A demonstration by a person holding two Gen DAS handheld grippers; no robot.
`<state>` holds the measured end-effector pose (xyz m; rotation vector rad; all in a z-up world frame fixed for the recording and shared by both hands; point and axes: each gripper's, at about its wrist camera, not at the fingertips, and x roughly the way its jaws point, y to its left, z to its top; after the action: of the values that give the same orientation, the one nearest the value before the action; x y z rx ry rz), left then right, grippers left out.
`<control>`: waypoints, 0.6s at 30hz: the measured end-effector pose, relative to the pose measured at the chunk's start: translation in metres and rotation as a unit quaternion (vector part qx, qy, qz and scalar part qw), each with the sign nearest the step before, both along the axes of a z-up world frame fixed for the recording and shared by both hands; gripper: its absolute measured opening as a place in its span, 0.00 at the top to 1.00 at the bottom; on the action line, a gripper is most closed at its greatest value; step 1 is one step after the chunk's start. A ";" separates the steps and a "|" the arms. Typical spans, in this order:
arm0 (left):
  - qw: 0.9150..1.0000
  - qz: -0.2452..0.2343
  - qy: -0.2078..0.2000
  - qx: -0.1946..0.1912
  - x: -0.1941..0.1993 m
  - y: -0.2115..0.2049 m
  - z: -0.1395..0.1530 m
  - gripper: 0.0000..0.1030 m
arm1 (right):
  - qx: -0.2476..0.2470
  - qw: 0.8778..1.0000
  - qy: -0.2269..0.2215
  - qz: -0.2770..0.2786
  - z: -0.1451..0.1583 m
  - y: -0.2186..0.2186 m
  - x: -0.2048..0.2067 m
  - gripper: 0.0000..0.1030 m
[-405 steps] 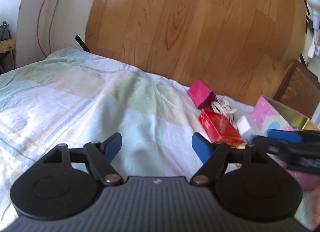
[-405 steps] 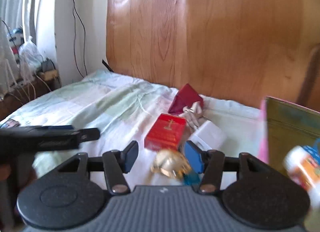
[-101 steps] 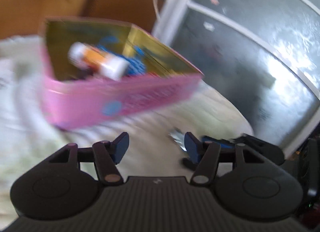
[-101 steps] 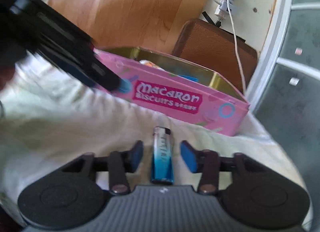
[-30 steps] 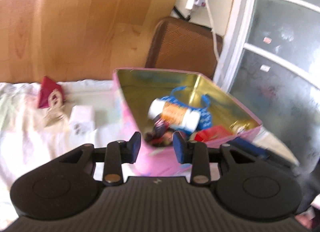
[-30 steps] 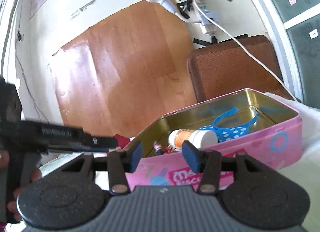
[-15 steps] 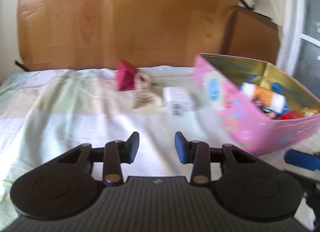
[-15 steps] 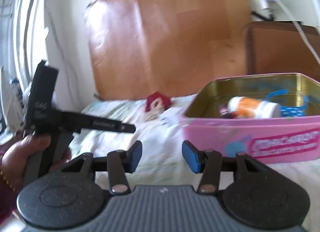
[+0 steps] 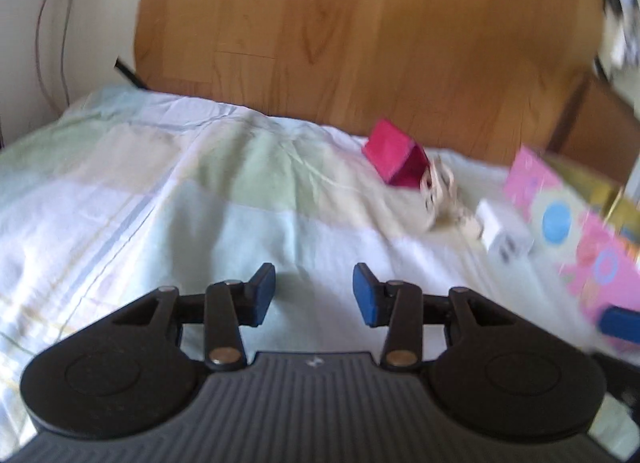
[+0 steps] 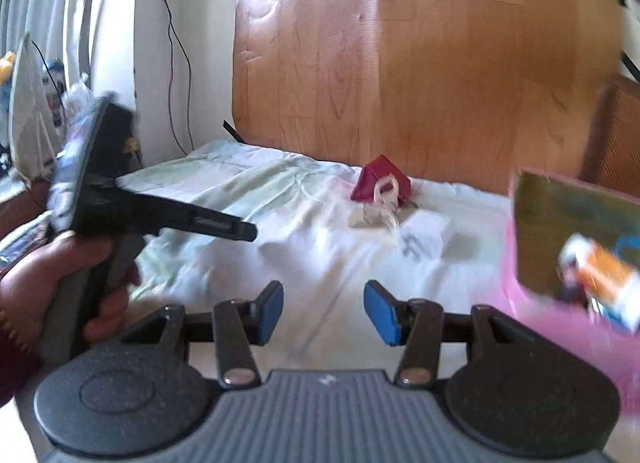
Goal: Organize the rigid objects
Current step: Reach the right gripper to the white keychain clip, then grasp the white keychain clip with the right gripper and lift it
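Left wrist view, versus second ago: pink tin (image 9: 576,239) no longer fills centre, now off right; wrinkled pastel bedsheet (image 9: 160,199) beneath. Left of tin: white boxy charger (image 9: 504,231), pale keyring tangle (image 9: 440,191), magenta wedge-shaped box (image 9: 394,159). My left gripper (image 9: 314,295) jaws opening, nothing between. Right gripper (image 10: 323,311) fingers parted, empty. Orange-white bottle (image 10: 604,275) inside tin.

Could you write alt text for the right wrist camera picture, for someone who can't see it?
An empty right gripper hangs open over a bed sheet, facing a red box, white box and pink tin; a hand holds the left gripper.
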<state>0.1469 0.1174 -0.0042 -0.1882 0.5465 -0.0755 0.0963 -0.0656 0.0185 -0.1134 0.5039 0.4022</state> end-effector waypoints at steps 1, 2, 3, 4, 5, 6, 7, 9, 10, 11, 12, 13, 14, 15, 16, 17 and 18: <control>1.000 0.000 0.000 -0.017 0.000 0.005 0.000 0.56 | -0.002 1.000 0.003 -0.001 0.004 0.006 0.012 0.55; 1.000 0.003 -0.003 -0.030 -0.001 0.009 0.000 0.56 | -0.006 1.000 0.007 -0.004 0.007 0.014 0.029 0.54; 0.999 0.005 -0.006 -0.041 -0.001 0.013 0.000 0.56 | -0.010 1.000 0.013 -0.009 0.008 0.020 0.044 0.54; 0.999 0.007 -0.008 -0.050 0.000 0.015 -0.001 0.56 | -0.015 0.999 0.021 -0.018 0.008 0.027 0.062 0.52; 0.998 0.009 -0.011 -0.058 -0.001 0.017 -0.001 0.56 | -0.019 0.999 0.030 -0.033 0.007 0.032 0.081 0.52; 0.998 0.011 -0.014 -0.065 -0.001 0.018 -0.001 0.56 | -0.019 0.998 0.037 -0.047 0.005 0.034 0.097 0.52; 0.997 0.012 -0.017 -0.069 -0.002 0.019 -0.001 0.55 | -0.016 0.997 0.045 -0.060 0.002 0.037 0.113 0.52; 0.997 0.013 -0.023 -0.072 -0.004 0.019 0.000 0.53 | -0.019 0.995 0.058 -0.077 -0.005 0.042 0.143 0.51; 0.997 0.011 -0.025 -0.071 0.000 0.017 -0.002 0.53 | -0.025 0.994 0.065 -0.084 -0.009 0.044 0.154 0.51; 0.997 0.008 -0.028 -0.069 0.000 0.016 -0.001 0.53 | -0.028 0.993 0.078 -0.088 -0.014 0.045 0.166 0.51; 0.997 0.006 -0.032 -0.066 -0.001 0.015 -0.001 0.53 | -0.031 0.991 0.098 -0.090 -0.021 0.045 0.177 0.51; 0.997 0.004 -0.034 -0.062 0.000 0.013 -0.001 0.52 | -0.035 0.989 0.099 -0.100 -0.025 0.045 0.182 0.50; 0.998 0.002 -0.036 -0.059 0.001 0.013 -0.001 0.52 | -0.039 0.989 0.100 -0.105 -0.027 0.045 0.184 0.56; 0.998 0.001 -0.037 -0.056 0.001 0.012 0.000 0.52 | -0.040 0.989 0.098 -0.106 -0.029 0.043 0.182 0.57; 0.998 -0.001 -0.038 -0.055 0.001 0.011 0.000 0.52 | -0.035 0.990 0.097 -0.100 -0.029 0.041 0.178 0.57; 0.998 -0.001 -0.038 -0.055 0.001 0.012 0.000 0.52 | -0.031 0.990 0.097 -0.093 -0.028 0.040 0.172 0.58; 0.998 -0.002 -0.038 -0.057 0.001 0.013 0.000 0.52 | -0.033 0.992 0.093 -0.083 -0.027 0.040 0.165 0.58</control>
<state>0.1479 0.1303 -0.0043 -0.2945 0.4668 -0.1173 0.2611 -0.0259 -0.0084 -0.0972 0.7065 0.2348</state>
